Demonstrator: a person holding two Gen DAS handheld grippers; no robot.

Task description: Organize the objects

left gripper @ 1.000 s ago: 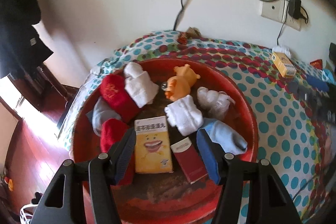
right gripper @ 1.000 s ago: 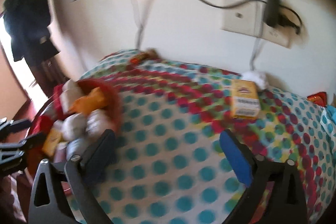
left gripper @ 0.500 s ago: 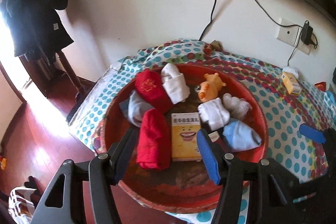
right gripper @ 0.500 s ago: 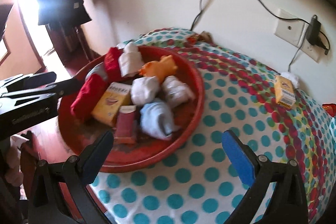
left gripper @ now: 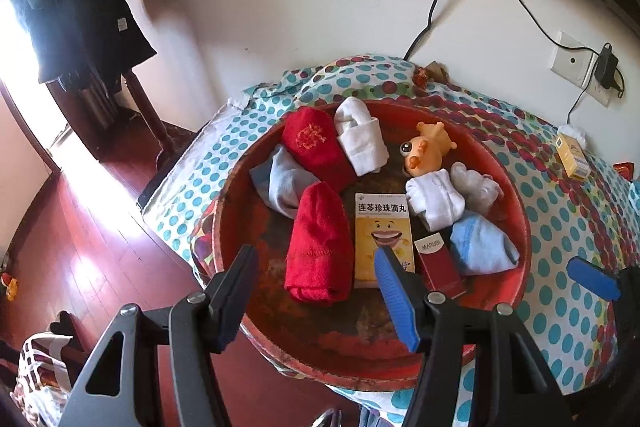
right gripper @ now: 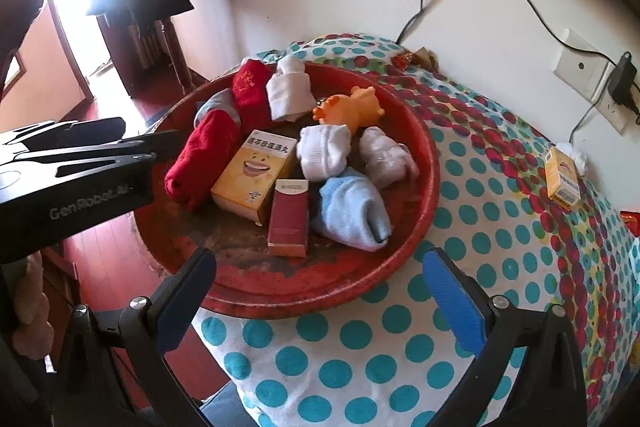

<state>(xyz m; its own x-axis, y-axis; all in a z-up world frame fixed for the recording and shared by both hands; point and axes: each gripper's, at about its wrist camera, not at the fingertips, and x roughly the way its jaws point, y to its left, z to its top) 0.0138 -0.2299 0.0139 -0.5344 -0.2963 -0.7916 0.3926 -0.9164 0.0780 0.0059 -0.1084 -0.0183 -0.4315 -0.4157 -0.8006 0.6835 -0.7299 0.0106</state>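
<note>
A polka-dot cloth (right gripper: 480,227) carries a red basin (right gripper: 420,227) of socks and boxes. The left gripper (left gripper: 316,291) and right gripper (right gripper: 320,299) hover near it, jaws wide, empty.

Left gripper (left gripper: 316,287): black angular frame with triangular cut-outs, silver screws at the finger pivots, ribbed blue pads (left gripper: 394,291). "GenRobot" is printed in grey on its side. Right gripper (right gripper: 320,303): same black frame, silver screws, blue pads (right gripper: 456,301). Bare skin is seen below the left gripper.
</note>
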